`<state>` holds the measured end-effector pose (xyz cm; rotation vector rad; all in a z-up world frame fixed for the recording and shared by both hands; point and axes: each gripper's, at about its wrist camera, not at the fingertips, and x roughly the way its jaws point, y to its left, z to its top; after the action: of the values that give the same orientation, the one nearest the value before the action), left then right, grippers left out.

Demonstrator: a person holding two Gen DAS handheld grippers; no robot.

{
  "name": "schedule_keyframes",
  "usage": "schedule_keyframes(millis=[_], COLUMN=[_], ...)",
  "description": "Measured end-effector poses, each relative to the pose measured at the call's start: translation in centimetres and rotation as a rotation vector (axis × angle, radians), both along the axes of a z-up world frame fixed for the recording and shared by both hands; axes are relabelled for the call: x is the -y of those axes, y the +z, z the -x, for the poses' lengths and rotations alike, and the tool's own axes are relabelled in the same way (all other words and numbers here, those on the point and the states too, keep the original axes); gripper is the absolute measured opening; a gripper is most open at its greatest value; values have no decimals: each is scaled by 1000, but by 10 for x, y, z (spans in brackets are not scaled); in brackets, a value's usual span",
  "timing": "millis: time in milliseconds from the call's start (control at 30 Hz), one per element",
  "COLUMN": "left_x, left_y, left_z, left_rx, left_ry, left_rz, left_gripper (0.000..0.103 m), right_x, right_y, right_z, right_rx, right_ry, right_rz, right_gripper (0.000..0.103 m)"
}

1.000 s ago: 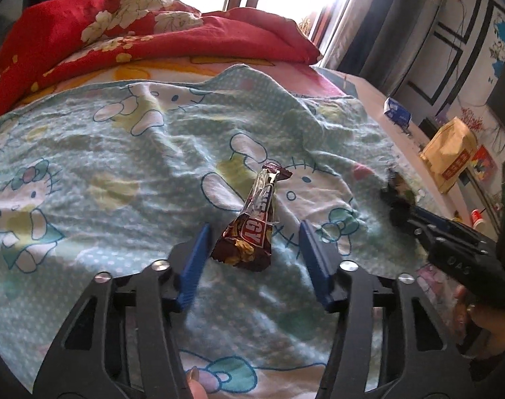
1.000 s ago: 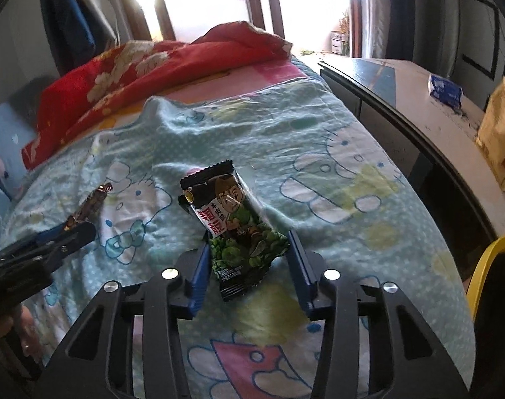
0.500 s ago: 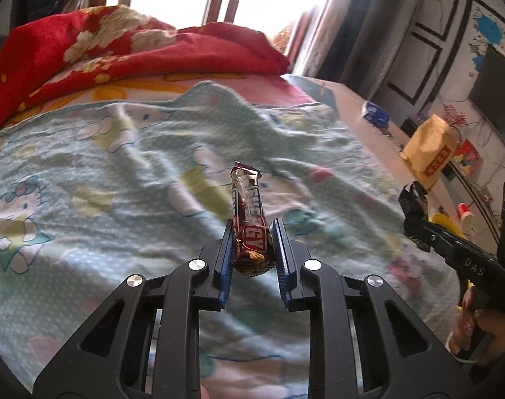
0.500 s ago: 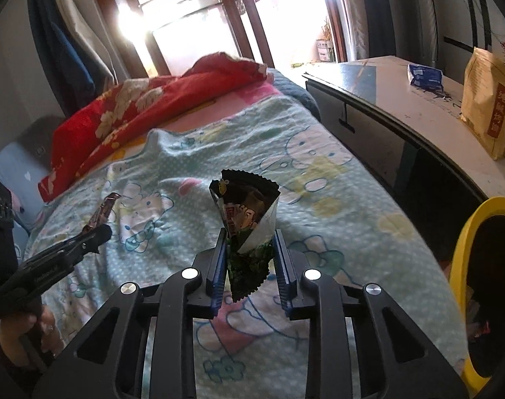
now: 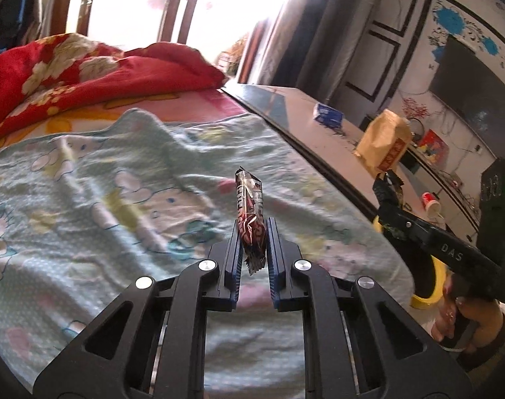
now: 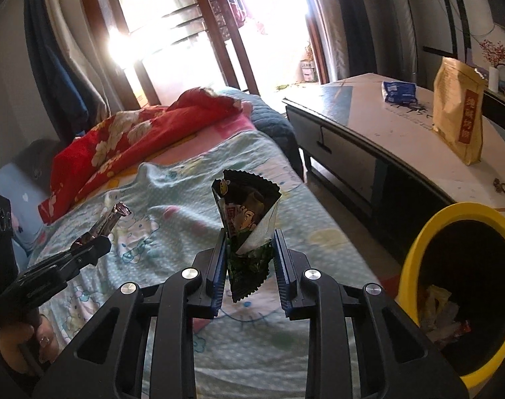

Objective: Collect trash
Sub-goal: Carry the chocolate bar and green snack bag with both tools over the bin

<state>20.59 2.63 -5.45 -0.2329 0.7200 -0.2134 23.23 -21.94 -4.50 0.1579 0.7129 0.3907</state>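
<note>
My left gripper (image 5: 251,232) is shut on a brown and silver candy bar wrapper (image 5: 251,212), which stands upright above the bed. My right gripper (image 6: 250,249) is shut on a crumpled green and black snack bag (image 6: 247,226), also lifted off the blanket. A yellow-rimmed trash bin (image 6: 432,229) with wrappers inside stands at the lower right of the right wrist view. In the left wrist view the right gripper (image 5: 387,189) shows at the right edge with the bin's yellow rim (image 5: 432,286) below it. The left gripper (image 6: 103,232) with its wrapper (image 6: 111,219) appears at the left of the right wrist view.
A pale blue cartoon blanket (image 5: 119,179) covers the bed, with a red floral quilt (image 6: 136,136) at its far end. Beside the bed runs a low cabinet (image 6: 368,123) carrying a tan paper bag (image 6: 458,113) and a blue packet (image 6: 398,91). A hand (image 5: 465,312) holds the right gripper.
Both grippers closed on their wrappers, which lay flat on the blanket a second ago, and lifted them. Both views have swung right, and the yellow bin has come into fuller view.
</note>
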Motion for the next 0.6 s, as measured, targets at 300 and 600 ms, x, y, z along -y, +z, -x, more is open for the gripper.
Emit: schedule_keyframes(millis=[300, 600], left_x=[30, 63], left_y=[10, 17], left_z=[5, 9], left_rx=[25, 47], left_ry=[-74, -155], left_rz=[-7, -16], left_gripper=[9, 9], right_x=[32, 62], right_y=[7, 15], right_z=[7, 12], right_rx=[19, 41], right_ry=[-57, -116], right_rz=[-12, -18], right_gripper=[25, 25])
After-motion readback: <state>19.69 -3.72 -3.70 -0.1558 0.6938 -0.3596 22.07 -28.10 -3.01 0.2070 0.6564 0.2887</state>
